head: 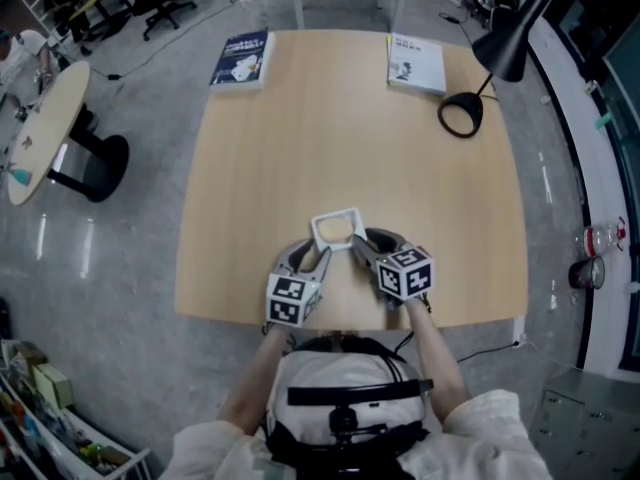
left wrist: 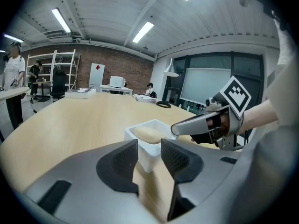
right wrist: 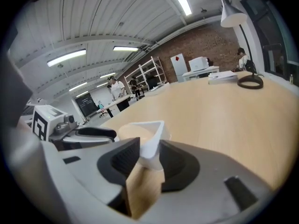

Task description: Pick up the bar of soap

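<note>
A white square soap dish [head: 348, 212] sits on the wooden table [head: 350, 138] near its front edge. A pale bar of soap [head: 334, 229] lies inside it. My left gripper [head: 322, 255] is at the dish's near left corner. In the left gripper view the dish wall [left wrist: 148, 154] fills the gap of the left gripper [left wrist: 149, 158], both pads against it, with the soap [left wrist: 148, 133] above. My right gripper [head: 357, 245] is at the near right side. There the dish rim [right wrist: 153, 141] is pinched in the right gripper [right wrist: 148, 160], and the soap [right wrist: 133, 132] shows just behind it.
Two books [head: 241, 58] [head: 416, 63] lie at the table's far corners. A black desk lamp [head: 462, 115] stands at the far right. A round side table [head: 45, 128] is on the floor to the left. A person [left wrist: 11, 85] stands far off.
</note>
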A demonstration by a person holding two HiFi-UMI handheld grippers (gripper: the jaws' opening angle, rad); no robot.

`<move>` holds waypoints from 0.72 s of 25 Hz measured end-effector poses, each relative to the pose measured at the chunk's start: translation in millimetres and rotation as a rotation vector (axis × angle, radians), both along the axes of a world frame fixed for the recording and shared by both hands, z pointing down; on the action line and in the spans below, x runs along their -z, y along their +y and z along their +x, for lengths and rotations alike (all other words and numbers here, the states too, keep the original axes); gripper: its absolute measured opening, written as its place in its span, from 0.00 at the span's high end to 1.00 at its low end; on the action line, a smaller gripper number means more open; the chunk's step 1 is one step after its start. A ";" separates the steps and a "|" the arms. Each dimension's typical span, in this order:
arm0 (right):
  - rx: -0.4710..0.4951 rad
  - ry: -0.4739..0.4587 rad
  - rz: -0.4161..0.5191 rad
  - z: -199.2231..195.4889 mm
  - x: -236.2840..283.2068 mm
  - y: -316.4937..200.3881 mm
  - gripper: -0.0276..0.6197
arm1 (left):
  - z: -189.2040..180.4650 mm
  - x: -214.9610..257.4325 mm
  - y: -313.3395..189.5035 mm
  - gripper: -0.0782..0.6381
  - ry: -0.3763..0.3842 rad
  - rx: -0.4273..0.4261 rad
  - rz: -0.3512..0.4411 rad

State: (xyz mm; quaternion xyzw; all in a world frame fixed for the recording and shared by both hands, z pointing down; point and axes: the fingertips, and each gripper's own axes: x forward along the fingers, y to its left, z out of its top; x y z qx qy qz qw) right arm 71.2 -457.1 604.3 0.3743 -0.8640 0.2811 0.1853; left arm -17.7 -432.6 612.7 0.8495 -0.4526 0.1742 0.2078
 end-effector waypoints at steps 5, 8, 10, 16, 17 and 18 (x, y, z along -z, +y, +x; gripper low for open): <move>0.024 0.028 0.001 2.4 0.8 20.6 0.75 | 7.2 1.7 12.8 0.67 -0.031 -0.041 0.005; 0.010 0.019 -0.007 6.3 0.7 36.0 0.75 | 10.5 2.2 23.7 0.67 -0.019 -0.040 0.004; 0.012 0.024 -0.009 8.4 -0.7 44.8 0.75 | 12.3 1.4 31.2 0.67 -0.018 -0.042 0.007; -0.016 0.104 0.063 9.0 24.7 44.9 0.75 | 18.3 4.5 46.0 0.67 -0.097 -0.095 0.065; 0.003 0.127 0.089 3.5 32.5 44.7 0.75 | 19.5 5.0 47.3 0.67 -0.109 -0.103 0.074; 0.029 0.145 0.110 -4.3 38.7 45.0 0.75 | 20.0 4.7 48.1 0.67 -0.114 -0.106 0.077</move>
